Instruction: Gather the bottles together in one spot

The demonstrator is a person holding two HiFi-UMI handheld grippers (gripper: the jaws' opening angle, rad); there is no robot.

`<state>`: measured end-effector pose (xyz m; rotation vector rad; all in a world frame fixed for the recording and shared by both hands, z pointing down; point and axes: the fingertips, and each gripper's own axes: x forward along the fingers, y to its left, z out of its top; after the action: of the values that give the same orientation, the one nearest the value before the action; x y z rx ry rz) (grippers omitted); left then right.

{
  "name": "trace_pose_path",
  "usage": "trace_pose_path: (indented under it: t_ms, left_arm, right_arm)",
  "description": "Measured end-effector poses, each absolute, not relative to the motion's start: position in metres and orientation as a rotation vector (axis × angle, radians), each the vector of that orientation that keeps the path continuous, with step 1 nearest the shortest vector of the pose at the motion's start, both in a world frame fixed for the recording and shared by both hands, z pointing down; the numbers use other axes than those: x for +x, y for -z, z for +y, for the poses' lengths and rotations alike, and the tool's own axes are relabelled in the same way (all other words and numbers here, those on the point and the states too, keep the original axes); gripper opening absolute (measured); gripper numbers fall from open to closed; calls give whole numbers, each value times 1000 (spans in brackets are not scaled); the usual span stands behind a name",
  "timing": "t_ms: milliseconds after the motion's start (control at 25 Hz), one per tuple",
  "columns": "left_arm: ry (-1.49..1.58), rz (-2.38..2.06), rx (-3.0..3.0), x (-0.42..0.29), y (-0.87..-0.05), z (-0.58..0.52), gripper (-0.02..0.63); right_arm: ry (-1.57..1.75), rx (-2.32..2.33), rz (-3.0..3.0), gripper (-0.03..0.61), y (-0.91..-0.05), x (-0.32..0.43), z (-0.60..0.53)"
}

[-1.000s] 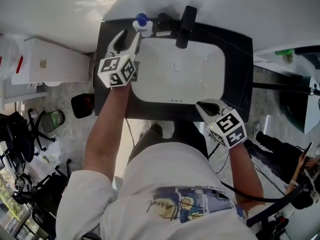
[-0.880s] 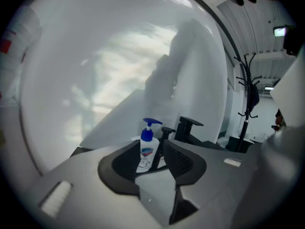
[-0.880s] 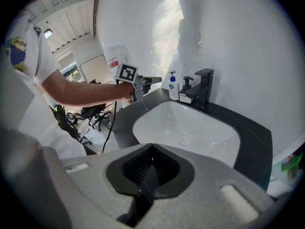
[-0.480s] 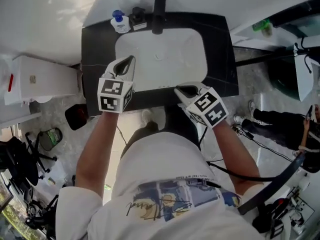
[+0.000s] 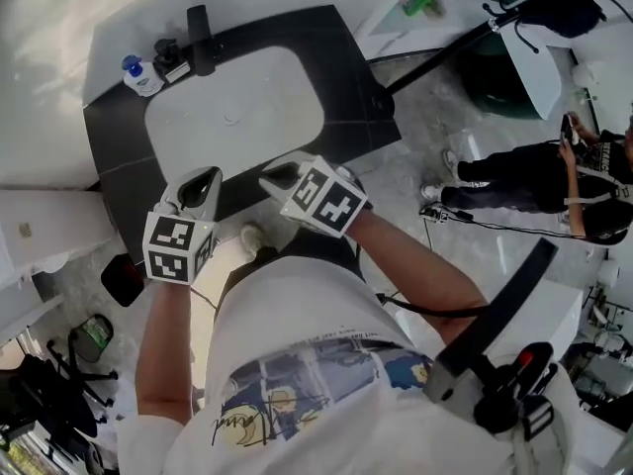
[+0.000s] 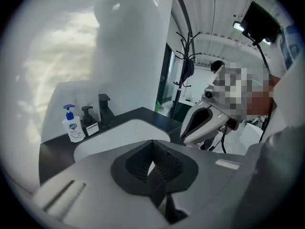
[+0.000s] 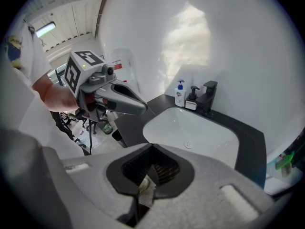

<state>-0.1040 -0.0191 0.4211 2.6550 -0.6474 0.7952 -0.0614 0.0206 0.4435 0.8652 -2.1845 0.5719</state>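
Observation:
A white soap bottle with a blue pump (image 5: pixel 141 75) (image 6: pixel 73 125) (image 7: pixel 180 93) stands at the back left corner of the black counter (image 5: pixel 109 151). A black pump bottle (image 5: pixel 168 59) (image 6: pixel 89 121) (image 7: pixel 192 99) stands right beside it, next to the black faucet (image 5: pixel 198 26). My left gripper (image 5: pixel 203 188) (image 6: pixel 153 151) is shut and empty, just off the counter's front edge. My right gripper (image 5: pixel 277 176) (image 7: pixel 151 159) hovers beside it, also shut, holding no bottle. Both are far from the bottles.
The white sink basin (image 5: pixel 232 97) fills the middle of the counter. A green bottle-like object (image 5: pixel 420 1) sits on a white surface to the right. A black stand pole (image 5: pixel 445 52), a person in dark clothes (image 5: pixel 514 181) and a dark bin (image 5: pixel 124 277) are around.
My left gripper was open at the blue-pump bottle; it has shut empty and pulled back to the counter's front. The right gripper drew nearer to it. The head view has swung round.

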Motion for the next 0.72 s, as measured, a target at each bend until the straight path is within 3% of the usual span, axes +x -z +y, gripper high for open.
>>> trace_pose_path:
  t_ms: [720]
  left_arm:
    - [-747,-731,2650,-33,-378,97,2]
  right_arm:
    - [-382,706,-2317,3,-408,-29,115]
